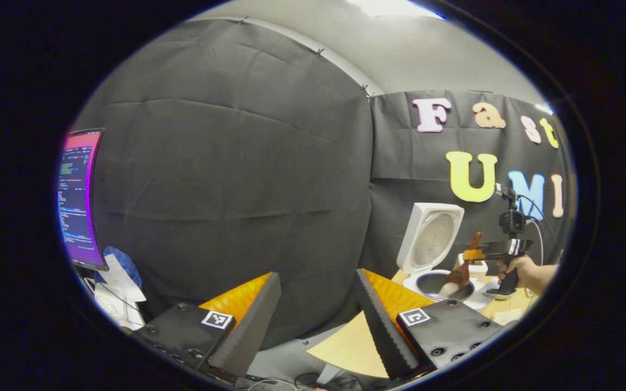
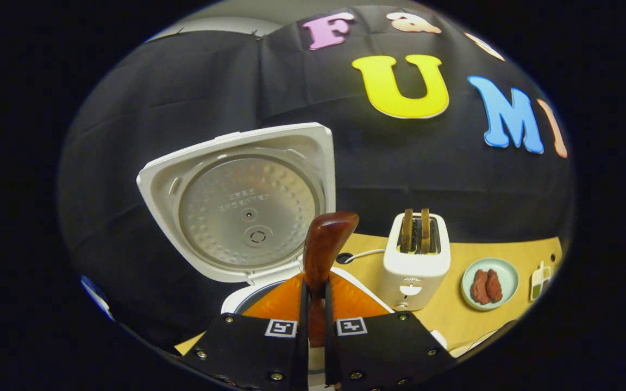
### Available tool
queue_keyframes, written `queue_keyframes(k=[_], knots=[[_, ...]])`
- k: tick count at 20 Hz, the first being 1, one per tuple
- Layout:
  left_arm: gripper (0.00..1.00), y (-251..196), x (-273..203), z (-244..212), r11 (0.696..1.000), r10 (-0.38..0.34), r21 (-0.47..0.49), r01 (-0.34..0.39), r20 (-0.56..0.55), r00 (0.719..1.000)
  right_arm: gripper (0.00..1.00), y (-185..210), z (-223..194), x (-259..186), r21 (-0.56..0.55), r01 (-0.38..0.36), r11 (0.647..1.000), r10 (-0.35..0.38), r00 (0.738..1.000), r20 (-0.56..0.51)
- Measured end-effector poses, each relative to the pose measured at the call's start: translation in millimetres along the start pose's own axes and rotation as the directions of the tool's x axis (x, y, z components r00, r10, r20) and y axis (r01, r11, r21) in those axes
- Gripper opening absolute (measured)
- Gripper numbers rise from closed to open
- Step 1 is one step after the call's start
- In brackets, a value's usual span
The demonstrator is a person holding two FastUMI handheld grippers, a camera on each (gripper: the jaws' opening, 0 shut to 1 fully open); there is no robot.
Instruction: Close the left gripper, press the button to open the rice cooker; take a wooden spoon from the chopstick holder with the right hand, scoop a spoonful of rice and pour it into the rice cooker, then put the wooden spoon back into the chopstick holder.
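Standing apart from the work, the left gripper (image 1: 313,320) holds nothing, its two fingers spread wide, aimed at the black cloth wall with a lit monitor (image 1: 78,198) at the far left of the left gripper view and a corner of the pale wooden table (image 1: 345,347) below. Farther right in that view, the white rice cooker (image 1: 437,271) stands with its lid (image 1: 430,236) raised upright, and the dark reddish-brown wooden spoon (image 1: 461,271) slants over the open pot, bowl end down and carrying white rice, handle rising up and to the right into the right gripper (image 1: 476,254), held by a hand (image 1: 525,271). In the right gripper view, the right gripper's (image 2: 313,320) fingers sit narrow, both pressed on the spoon's handle (image 2: 324,244), whose long axis runs upright with its end toward the lid (image 2: 245,206). Right of the cooker stand a white two-slot toaster (image 2: 415,260) with bread slices, then a pale green plate (image 2: 490,283) with two reddish pieces. The lid's embossed writing is too small to read.
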State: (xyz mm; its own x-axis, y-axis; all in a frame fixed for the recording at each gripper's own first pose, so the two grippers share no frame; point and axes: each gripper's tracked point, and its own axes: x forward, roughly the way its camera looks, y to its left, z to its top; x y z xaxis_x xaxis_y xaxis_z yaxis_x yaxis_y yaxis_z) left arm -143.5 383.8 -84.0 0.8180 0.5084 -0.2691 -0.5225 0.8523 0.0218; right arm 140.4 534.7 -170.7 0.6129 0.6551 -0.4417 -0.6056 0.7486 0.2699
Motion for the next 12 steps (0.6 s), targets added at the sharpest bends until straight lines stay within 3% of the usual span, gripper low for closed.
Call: queue_keyframes(k=[5, 10, 12], knots=[[0.99, -1, -1, 0, 1.000, -0.004, -0.005, 0.004, 0.002, 1.000, 0.12, 6, 4, -4, -0.211, 0.031, 0.977, -0.023, 0.999, 0.042], [0.96, -4, 1, 1, 1.000, -0.016, -0.003, 0.016, 0.006, 1.000, 0.12, 6, 12, -16, -0.449, 0.098, 0.888, -0.049, 0.992, 0.118], [0.95, -7, 1, 2, 1.000, -0.023, -0.004, 0.023, 0.007, 1.000, 0.12, 8, 14, -21, -0.496, 0.113, 0.861, -0.049, 0.989, 0.140]])
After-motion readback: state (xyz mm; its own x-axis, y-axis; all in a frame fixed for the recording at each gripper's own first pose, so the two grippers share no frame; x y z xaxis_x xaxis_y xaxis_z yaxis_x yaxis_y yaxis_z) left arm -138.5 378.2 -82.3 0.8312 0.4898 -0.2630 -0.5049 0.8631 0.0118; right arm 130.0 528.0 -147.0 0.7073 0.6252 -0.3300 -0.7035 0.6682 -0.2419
